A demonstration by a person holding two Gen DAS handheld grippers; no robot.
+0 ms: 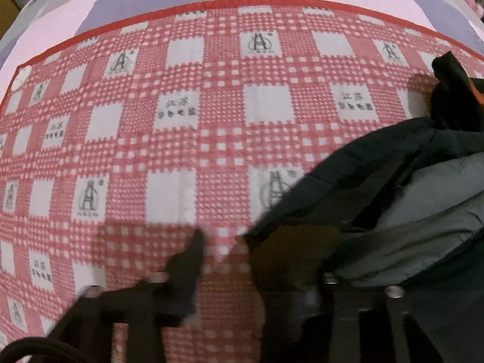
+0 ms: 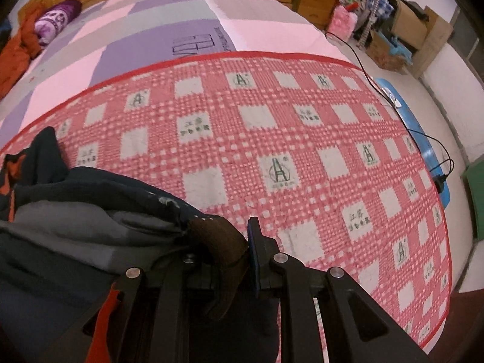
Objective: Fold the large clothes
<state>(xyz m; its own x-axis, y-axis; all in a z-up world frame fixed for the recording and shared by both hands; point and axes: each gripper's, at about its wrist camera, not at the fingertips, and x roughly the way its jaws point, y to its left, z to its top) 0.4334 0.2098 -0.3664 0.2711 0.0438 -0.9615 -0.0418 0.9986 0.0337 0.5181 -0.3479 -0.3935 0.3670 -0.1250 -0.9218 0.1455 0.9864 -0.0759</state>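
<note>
A dark jacket with a grey lining lies bunched on a red-and-white checked blanket. In the left wrist view my left gripper stands with its fingers apart; the left finger is over the blanket, the right finger is under the jacket's brown cuff. In the right wrist view the jacket fills the lower left. My right gripper is shut on the jacket's brown cuff, against its blue-padded right finger.
The blanket covers a bed with a pink, purple and grey sheet. An orange garment and a purple roll lie at the bed's far left. A black cable, a blue mat and boxes are to the right.
</note>
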